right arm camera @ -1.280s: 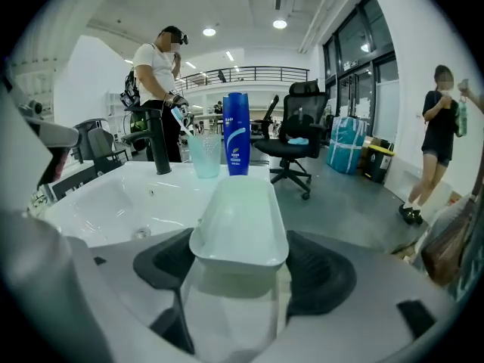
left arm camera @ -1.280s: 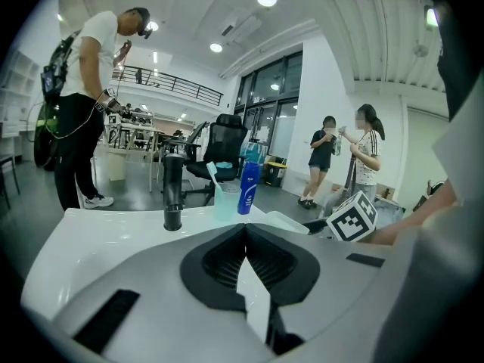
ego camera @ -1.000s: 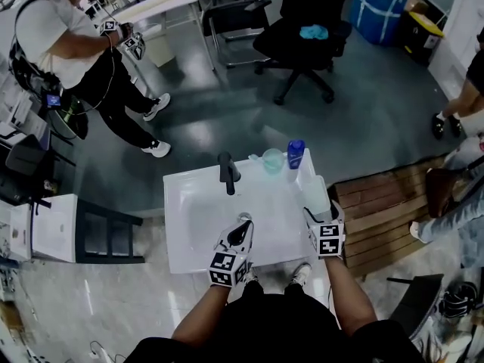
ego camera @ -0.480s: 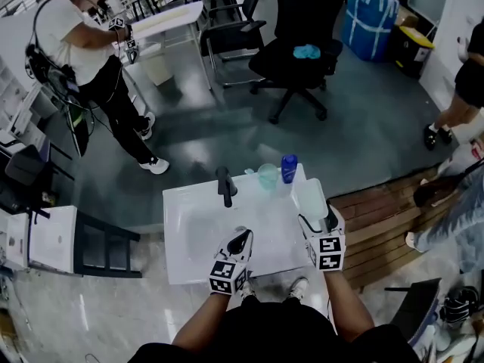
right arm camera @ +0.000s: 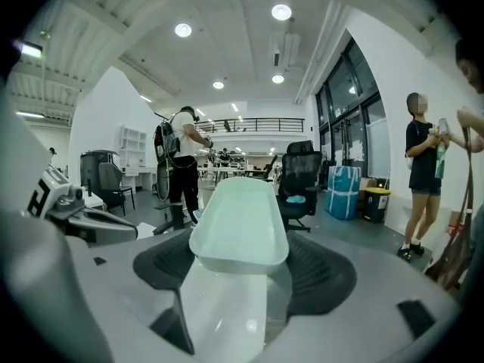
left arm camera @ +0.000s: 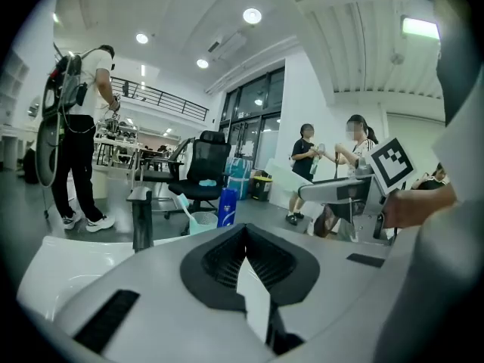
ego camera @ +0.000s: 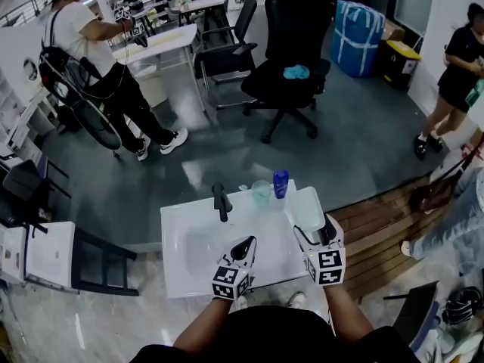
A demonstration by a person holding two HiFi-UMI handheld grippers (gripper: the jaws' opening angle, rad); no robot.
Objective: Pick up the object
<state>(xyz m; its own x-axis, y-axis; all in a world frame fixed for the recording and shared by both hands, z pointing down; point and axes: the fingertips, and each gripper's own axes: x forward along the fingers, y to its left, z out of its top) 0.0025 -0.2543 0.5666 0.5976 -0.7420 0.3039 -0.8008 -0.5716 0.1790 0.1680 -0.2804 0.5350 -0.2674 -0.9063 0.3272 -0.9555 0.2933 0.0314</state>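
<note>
A pale, oblong shallow dish [ego camera: 306,206] is clamped at its near end by my right gripper [ego camera: 318,236], over the right side of the white sink [ego camera: 181,267]. In the right gripper view the dish [right arm camera: 240,219] runs straight out from between the jaws of the right gripper [right arm camera: 240,282], tilted slightly upward. My left gripper [ego camera: 245,243] hovers over the front of the basin, its pads [left arm camera: 261,274] pressed together with nothing between them.
A black faucet [ego camera: 220,200], a teal cup [ego camera: 261,191] holding a toothbrush, and a blue bottle [ego camera: 280,183] stand along the sink's far edge. Beyond it is a black office chair [ego camera: 292,59]. People stand at far left and right; wooden decking [ego camera: 378,233] lies right.
The head view has tilted up, so the sink and both grippers sit lower in the picture. The right gripper keeps its hold on the dish; the left stays shut over the basin.
</note>
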